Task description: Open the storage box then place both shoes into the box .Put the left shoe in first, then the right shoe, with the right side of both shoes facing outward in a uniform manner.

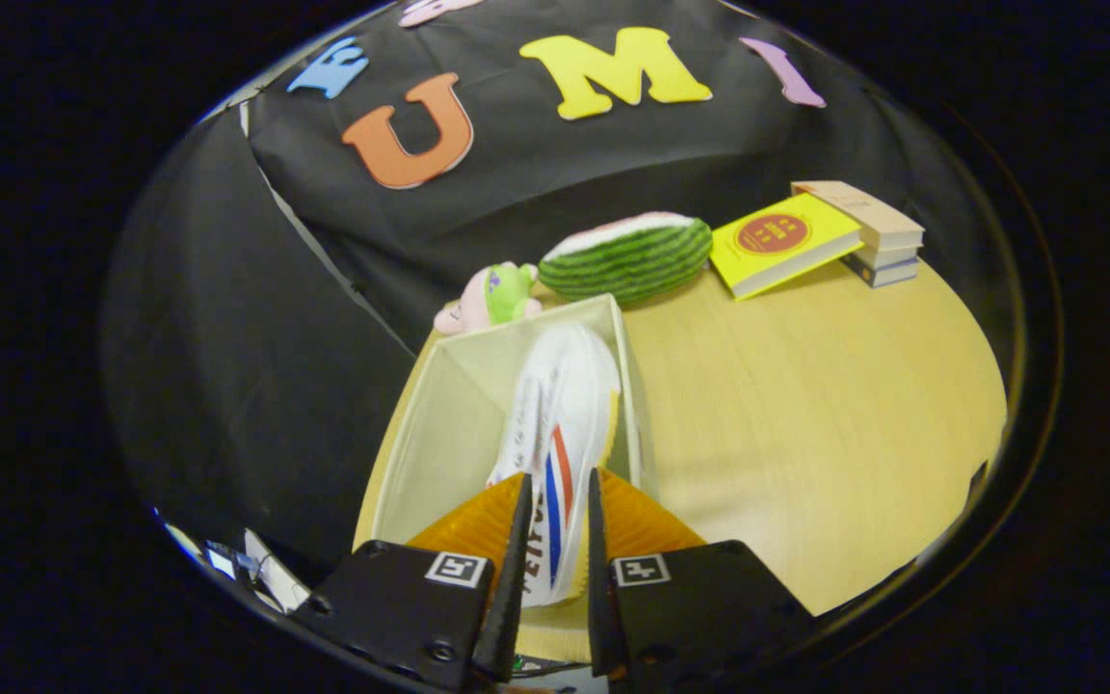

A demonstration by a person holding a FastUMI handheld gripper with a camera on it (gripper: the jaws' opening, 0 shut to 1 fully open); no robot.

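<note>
So the white shoe [560, 424] with the red and blue stripes is sitting inside the open storage box [439, 424], hugging the box's 3 o'clock wall, toe aimed off toward 12. Its heel end is pinched in the claw [555, 525], which is closed down narrow with both fingers pressing the shoe's sides, far as I can make out from this angle. The rest of the box looks bare on its 9 o'clock half. Box sits on the wooden worktop [806, 405]. Just past the box at 12 there's a small plush toy [488, 297] and a watermelon-slice plush [627, 255], then at 2 o'clock a yellow book [781, 241] leaning on a stack of books [878, 236].
</note>
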